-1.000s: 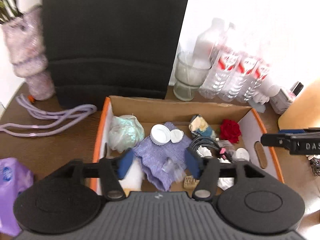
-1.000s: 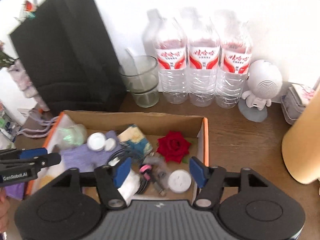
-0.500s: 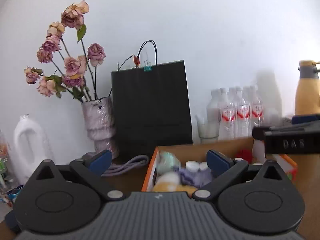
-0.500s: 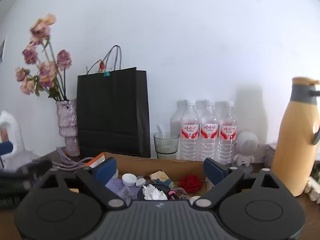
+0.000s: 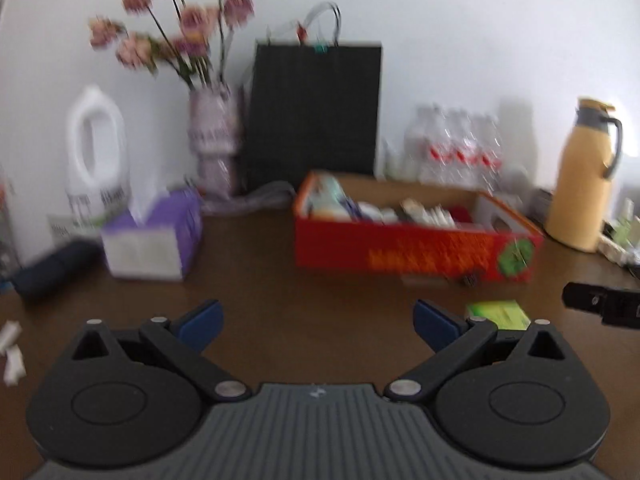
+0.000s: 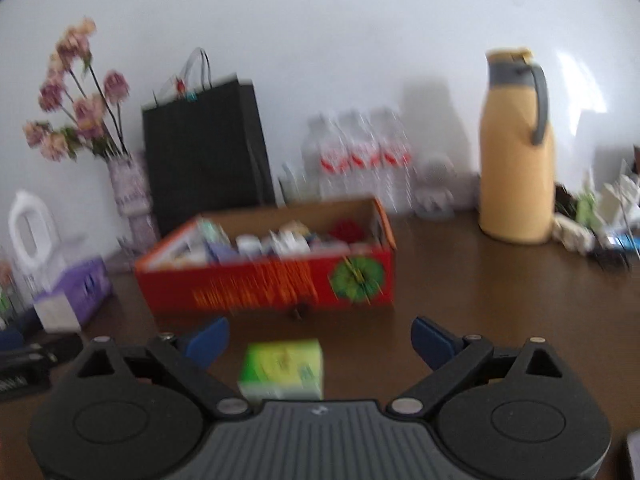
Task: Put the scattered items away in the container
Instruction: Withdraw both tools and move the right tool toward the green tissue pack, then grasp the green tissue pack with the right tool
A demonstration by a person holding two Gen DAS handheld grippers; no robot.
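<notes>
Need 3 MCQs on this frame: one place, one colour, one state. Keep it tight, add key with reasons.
1. Where does the green box lie?
A. inside the red box
B. on the table in front of the red box
C. on top of the black bag

2. What colour is the thermos?
A. yellow
B. blue
C. white

3. What state is the right gripper in?
A. shut on the green box
B. shut on nothing
C. open

Key: 1 B, it sits on bare table nearer than the red box. 2 A, its body is yellow with a grey handle. 3 C, its fingers stand wide apart, nothing held.
</notes>
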